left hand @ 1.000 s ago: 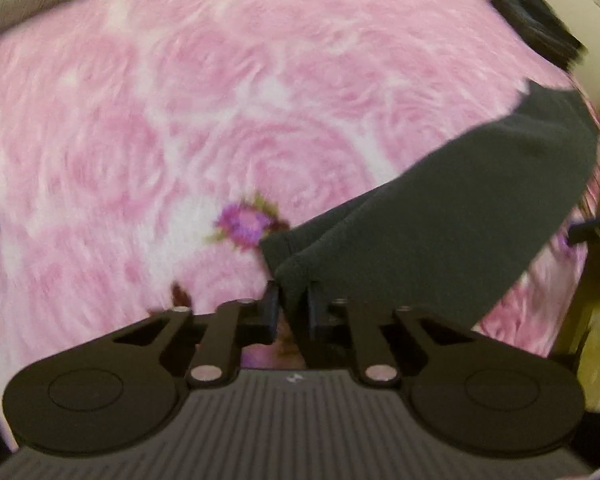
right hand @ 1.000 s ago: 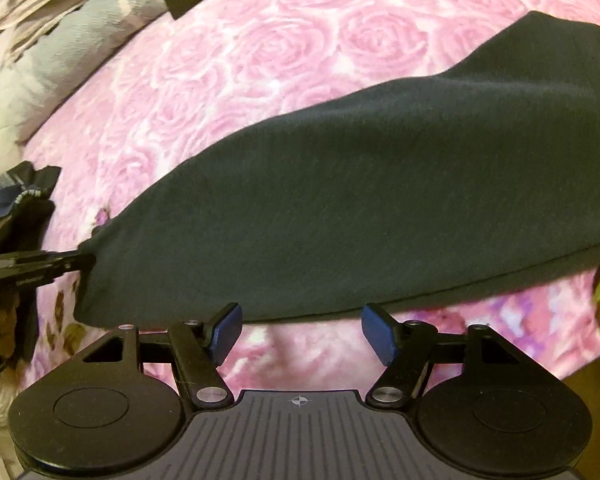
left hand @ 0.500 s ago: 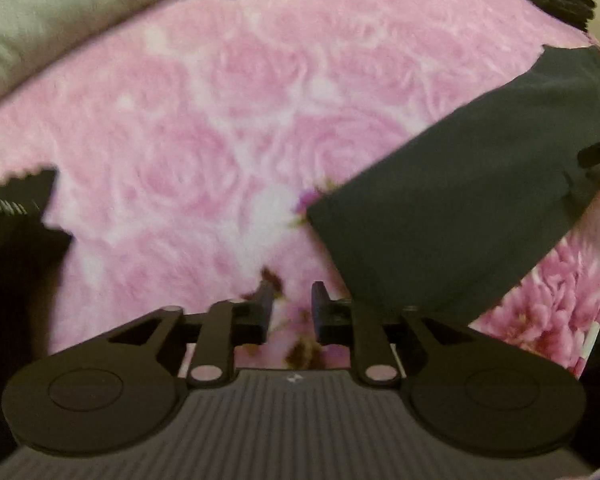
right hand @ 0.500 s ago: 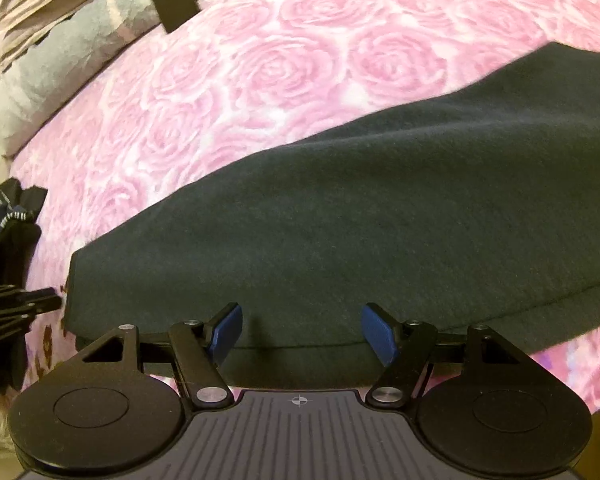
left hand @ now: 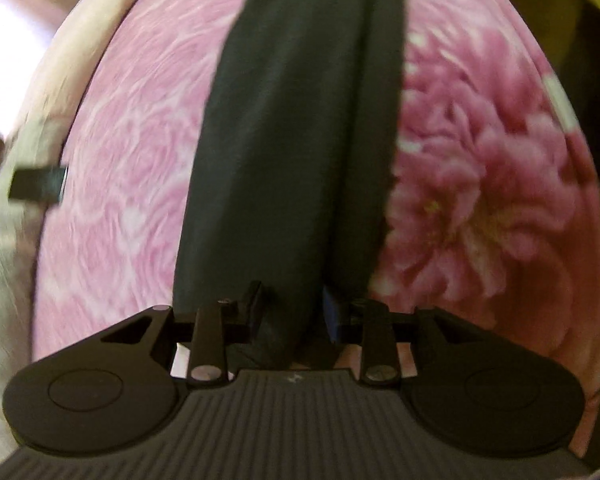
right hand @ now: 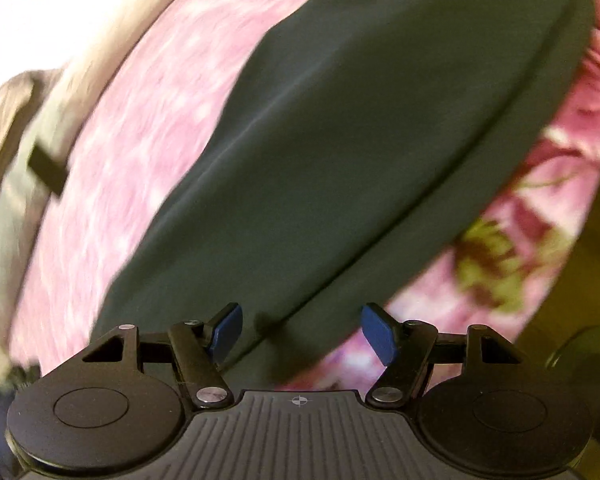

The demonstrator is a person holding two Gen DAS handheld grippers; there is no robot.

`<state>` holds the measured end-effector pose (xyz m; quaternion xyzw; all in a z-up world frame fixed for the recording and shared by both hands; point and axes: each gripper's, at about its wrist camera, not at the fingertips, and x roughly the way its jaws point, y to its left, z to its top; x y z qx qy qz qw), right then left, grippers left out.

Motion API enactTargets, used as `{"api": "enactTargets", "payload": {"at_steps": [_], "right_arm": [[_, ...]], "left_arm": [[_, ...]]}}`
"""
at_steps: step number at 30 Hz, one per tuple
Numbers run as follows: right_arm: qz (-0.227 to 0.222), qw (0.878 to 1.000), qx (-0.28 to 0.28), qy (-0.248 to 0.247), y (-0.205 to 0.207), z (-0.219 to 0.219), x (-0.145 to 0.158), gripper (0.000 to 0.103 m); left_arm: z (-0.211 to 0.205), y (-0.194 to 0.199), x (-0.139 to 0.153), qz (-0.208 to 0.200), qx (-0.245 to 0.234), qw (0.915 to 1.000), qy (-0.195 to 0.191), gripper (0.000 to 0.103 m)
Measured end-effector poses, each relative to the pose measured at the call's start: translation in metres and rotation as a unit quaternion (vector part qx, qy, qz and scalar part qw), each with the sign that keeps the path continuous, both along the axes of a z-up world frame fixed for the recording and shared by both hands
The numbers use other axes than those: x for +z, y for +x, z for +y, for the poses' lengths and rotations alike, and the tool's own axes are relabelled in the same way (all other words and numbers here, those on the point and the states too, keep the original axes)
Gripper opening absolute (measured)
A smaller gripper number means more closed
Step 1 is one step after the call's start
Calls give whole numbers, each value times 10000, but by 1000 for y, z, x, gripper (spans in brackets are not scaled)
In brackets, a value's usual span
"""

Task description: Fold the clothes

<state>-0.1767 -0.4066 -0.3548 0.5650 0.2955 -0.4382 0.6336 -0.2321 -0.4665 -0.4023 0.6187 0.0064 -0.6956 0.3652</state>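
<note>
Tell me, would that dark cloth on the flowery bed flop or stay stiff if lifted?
Probably floppy: the dark cloth lies flat and soft on the pink bedspread, with a soft lengthwise fold. It looks thin, so likely light. Lifted at one end, the rest would likely sag.

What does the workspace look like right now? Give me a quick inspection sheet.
Surface: pink rose-print bedspread, motion-blurred.
Job's things: dark garment lying folded lengthwise in a long strip, a fold line running along it.
Clutter: small black object at the far edge of the bedspread; what it is cannot be told.
Grippers: left gripper jaws have just been opening, with the garment's near end between them; right gripper open over the garment's near edge, holding nothing.
Cables: nothing seen.
Surroundings: pale bedding beyond the bedspread; the rest is too blurred to tell.
</note>
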Motion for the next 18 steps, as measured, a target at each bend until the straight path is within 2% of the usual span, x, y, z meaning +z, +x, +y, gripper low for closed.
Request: {"api": "enactTargets", "payload": {"at_steps": [2, 3, 6, 7, 11, 15, 18], "right_arm": [[-155, 9993, -338, -43, -19, -12, 1, 69], [-198, 9988, -443, -82, -27, -17, -1, 69], [-333, 9963, -755, -221, -49, -33, -6, 69], [-419, 9950, -864, -263, -56, -39, -7, 69], [-669, 9896, -1225, -357, -81, -60, -14, 69], [-775, 9853, -1489, -317, -96, -69, -9, 69], [-573, 9828, -1632, -646, -107, -63, 14, 69]], "left_arm": [[2, -6, -5, -277, -240, 9993, -66, 29], [0, -8, -6, -322, -201, 9993, -48, 29], [-5, -11, -6, -410, -44, 9991, 12, 8], [-8, -12, -5, -407, 35, 9992, 36, 5], [-15, -11, -2, -379, 310, 9987, 150, 4], [-22, -8, 11, -293, 535, 9978, 252, 3], [-29, -3, 21, -202, 776, 9964, 286, 3]]}}
